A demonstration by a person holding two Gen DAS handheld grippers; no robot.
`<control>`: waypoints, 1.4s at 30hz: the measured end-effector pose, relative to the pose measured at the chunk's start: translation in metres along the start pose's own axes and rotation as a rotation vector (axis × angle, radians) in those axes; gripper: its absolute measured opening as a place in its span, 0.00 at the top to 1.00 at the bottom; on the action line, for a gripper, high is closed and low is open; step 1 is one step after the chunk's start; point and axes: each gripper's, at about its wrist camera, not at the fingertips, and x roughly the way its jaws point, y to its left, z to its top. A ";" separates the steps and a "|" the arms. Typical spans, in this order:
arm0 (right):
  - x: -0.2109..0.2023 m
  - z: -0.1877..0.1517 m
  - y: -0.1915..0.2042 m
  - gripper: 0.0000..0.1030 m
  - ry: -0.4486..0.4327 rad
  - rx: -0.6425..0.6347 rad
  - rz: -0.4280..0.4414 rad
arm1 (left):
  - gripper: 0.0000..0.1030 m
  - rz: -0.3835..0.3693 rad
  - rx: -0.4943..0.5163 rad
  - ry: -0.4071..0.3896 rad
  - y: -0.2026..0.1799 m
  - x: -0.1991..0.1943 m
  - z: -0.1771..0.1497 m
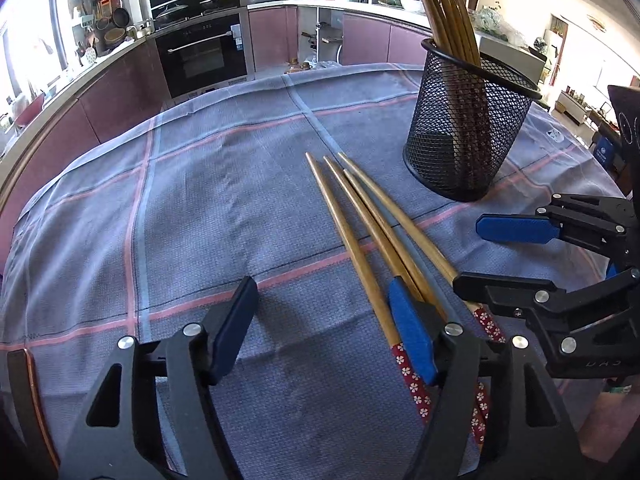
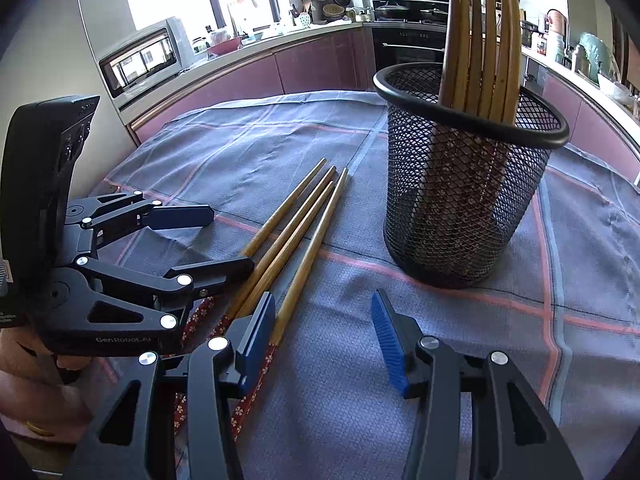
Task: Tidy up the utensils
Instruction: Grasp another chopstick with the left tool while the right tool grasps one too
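A black mesh cup is standing upright on the cloth, holding a bunch of wooden chopsticks that are leaning against its rim with their thin tips pointing up and fanning apart. Through the mesh, their patterned ends are resting on the cup's bottom. The right wrist view is showing the same cup with its sticks crowding toward the far side of the rim.

Four loose chopsticks are lying flat on the cloth just beside the cup, side by side, tips pointing away, their red flowered handle ends toward the grippers. None of these is in the cup.

The left gripper is hovering low over the cloth with its jaws standing apart; its right finger is lying over the handles of the loose sticks, and nothing is being clamped. The gap between its pads is showing only bare cloth and one stick at its edge.

The right gripper is sitting just right of the loose chopsticks, jaws apart, with bare cloth between them and its left pad next to the outermost stick. A hand is holding the left gripper's handle.
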 end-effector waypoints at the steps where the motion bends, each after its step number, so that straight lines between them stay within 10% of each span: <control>1: 0.001 0.001 0.001 0.54 0.001 -0.005 0.000 | 0.38 -0.003 -0.005 -0.001 0.001 0.000 0.000; 23: 0.016 0.014 0.005 0.89 0.009 0.016 0.031 | 0.88 -0.093 -0.080 -0.003 0.006 0.003 0.006; 42: 0.009 0.009 0.006 0.95 -0.003 0.032 0.104 | 0.93 -0.150 -0.075 -0.006 0.003 -0.014 -0.009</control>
